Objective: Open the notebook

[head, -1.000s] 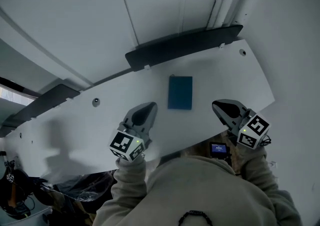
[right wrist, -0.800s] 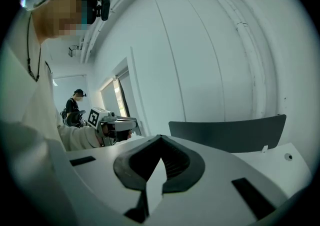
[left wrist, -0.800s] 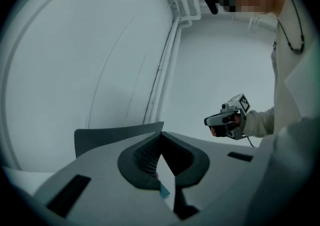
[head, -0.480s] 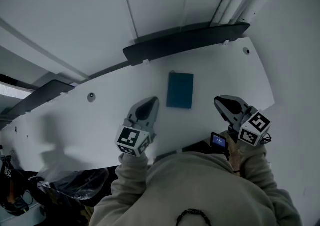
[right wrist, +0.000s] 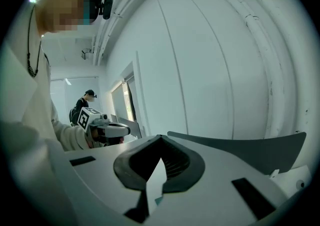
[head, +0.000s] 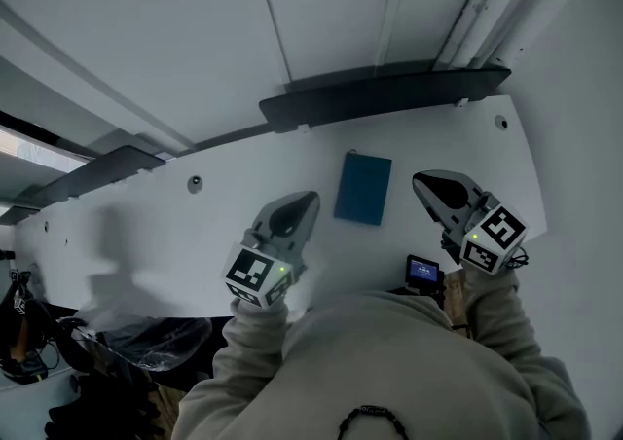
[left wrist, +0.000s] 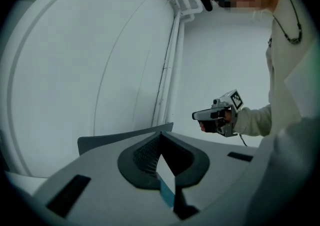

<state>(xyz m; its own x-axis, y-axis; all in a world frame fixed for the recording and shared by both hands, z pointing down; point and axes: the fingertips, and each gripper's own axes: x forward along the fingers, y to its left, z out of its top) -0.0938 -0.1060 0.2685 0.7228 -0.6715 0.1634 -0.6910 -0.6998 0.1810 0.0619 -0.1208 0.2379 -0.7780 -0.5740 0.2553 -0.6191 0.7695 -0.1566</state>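
A closed blue notebook lies flat on the white table. My left gripper hovers over the table just left of it, jaws shut with nothing between them. My right gripper stands just right of it, also shut and empty. Neither touches the notebook. In the left gripper view the tips meet, and a blue sliver of notebook shows below them. The right gripper view shows its tips closed, with a corner of the notebook under them.
A dark panel runs along the table's far edge. A small device with a lit screen sits by the near edge, close to my right hand. Round holes mark the tabletop. A person stands far off in the room.
Both grippers have edged forward over the table, the right one closing in on the notebook's right side. The notebook has stayed closed and in place.
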